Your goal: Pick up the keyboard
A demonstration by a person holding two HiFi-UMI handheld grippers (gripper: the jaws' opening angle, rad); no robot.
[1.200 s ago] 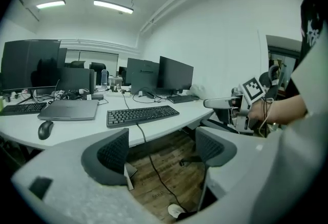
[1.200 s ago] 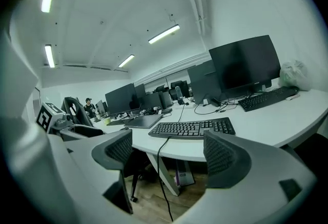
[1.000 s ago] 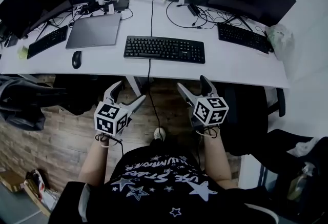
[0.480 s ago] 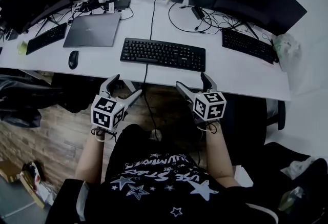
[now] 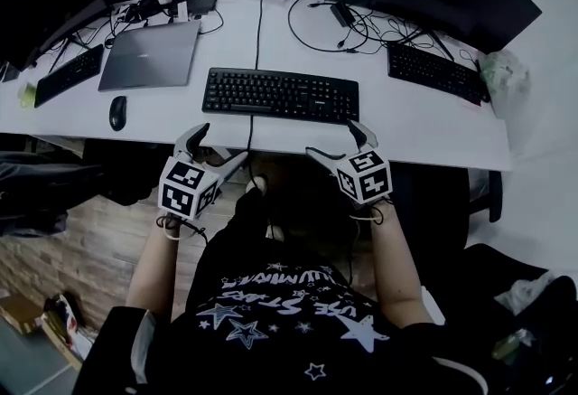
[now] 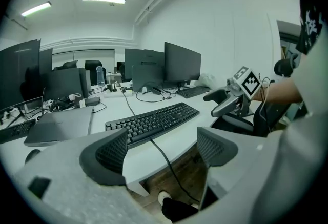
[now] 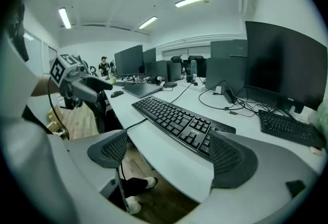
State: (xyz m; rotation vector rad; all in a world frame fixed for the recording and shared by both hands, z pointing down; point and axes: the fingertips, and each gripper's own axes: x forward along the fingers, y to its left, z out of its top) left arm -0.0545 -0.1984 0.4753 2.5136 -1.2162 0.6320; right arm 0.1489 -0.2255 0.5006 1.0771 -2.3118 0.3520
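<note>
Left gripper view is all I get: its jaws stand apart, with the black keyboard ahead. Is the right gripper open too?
Observer: Yes. The right gripper view shows the right gripper with jaws wide apart; they have just been opening, with nothing between them.
Operator: Has either one reached the keyboard?
Observer: No. In the head view the left gripper and the right both hang at the near edge of the desk, short of the keyboard.
Operator: Anything left of the keyboard?
Observer: A mouse lies on the desk there.
</note>
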